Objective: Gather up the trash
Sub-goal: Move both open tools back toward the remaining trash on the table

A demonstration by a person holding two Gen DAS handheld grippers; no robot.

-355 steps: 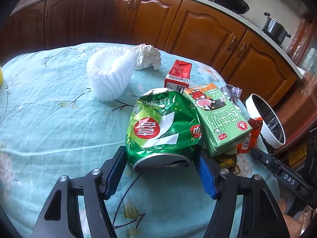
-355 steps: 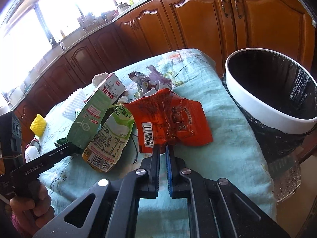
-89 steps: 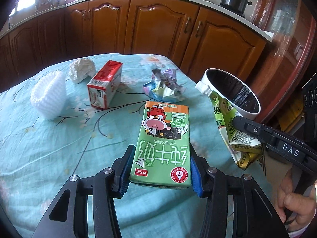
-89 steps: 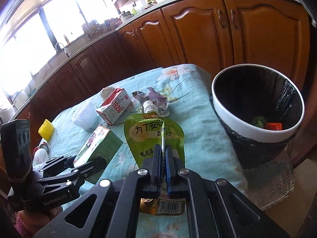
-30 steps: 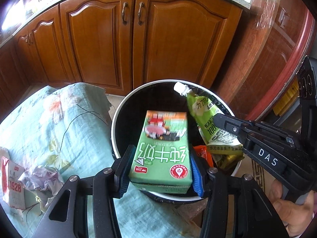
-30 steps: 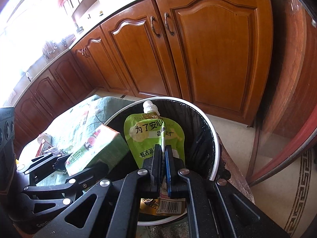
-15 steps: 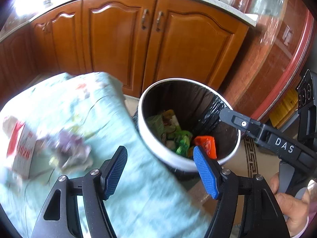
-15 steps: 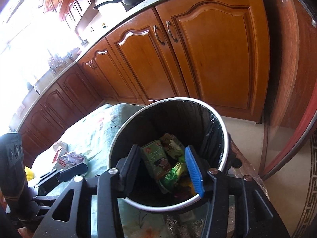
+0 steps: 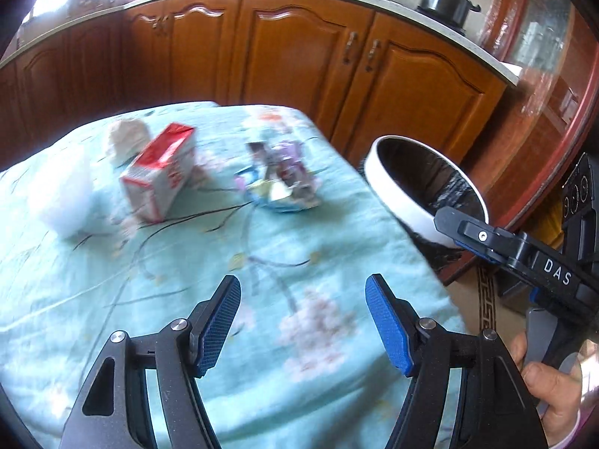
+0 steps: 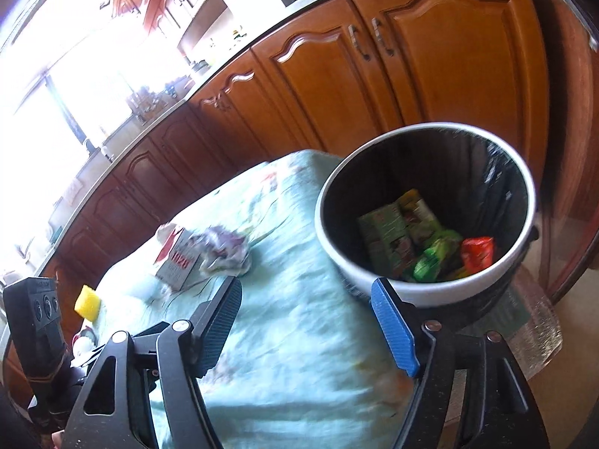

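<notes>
Though over the table, both tools (image 9: 303, 292) (image 10: 307, 299) wide, empty.

glossy wooden cabinets (image 9: 299, 56), wrinkled cloth tablecloth (image 9: 262, 262), shiny black bin liner (image 10: 483, 172).

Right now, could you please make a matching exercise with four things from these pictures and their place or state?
Things:
1. red and white carton
2. green carton
3. crumpled wrapper
4. left gripper

Places or states:
A. inside the bin
B. open, holding nothing
C. lying on the tablecloth, beside the white foam net
D. on the tablecloth, nearest the bin

Pairs: 1-C, 2-A, 3-D, 4-B
</notes>
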